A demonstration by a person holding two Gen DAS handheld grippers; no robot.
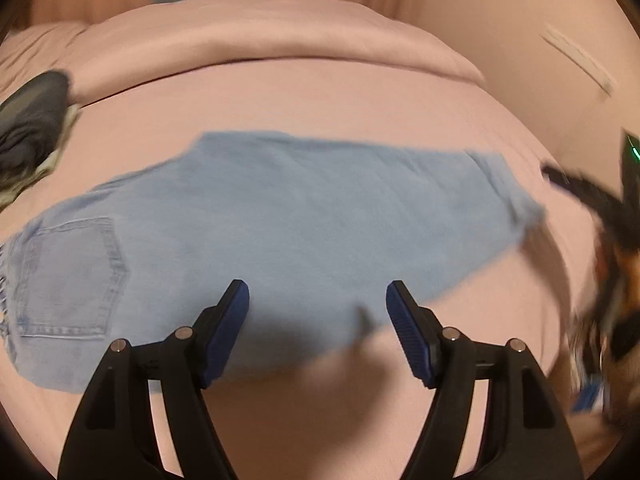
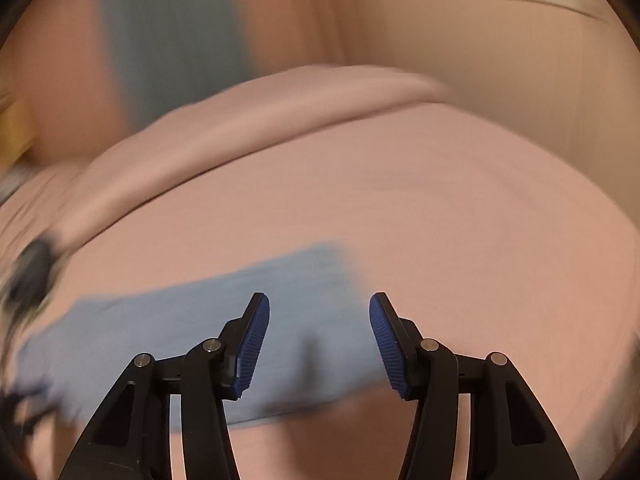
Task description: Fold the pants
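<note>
Both tongs stand apart with nothing between their blue ribbed pads. Seen from its own camera, the left tongs (image 1: 318,292) hang above the near edge of the pants (image 1: 280,232) — light blue denim, lying flat across a pink bed sheet (image 1: 320,96). A back pocket (image 1: 68,276) shows at the left end of the pants, and the frayed leg hem (image 1: 516,196) lies at the right end. A shadow of the tongs falls on the denim and the sheet just below them.

At the right edge of the left wrist view the right tongs (image 1: 600,216) show as a dark, blurred shape, near the hem end of the pants; whether they touch the cloth cannot be told from there. From the right wrist camera, the right tongs (image 2: 319,308) are spread over the same end of the pants (image 2: 200,320), the left pad in front of the denim and the right pad in front of bare sheet (image 2: 480,240). That view is heavily blurred.

A folded pink blanket (image 1: 260,36) lies across the far side of the bed. A dark bundle of clothing (image 1: 32,120) sits on the sheet at the far left — well apart from the pants.
</note>
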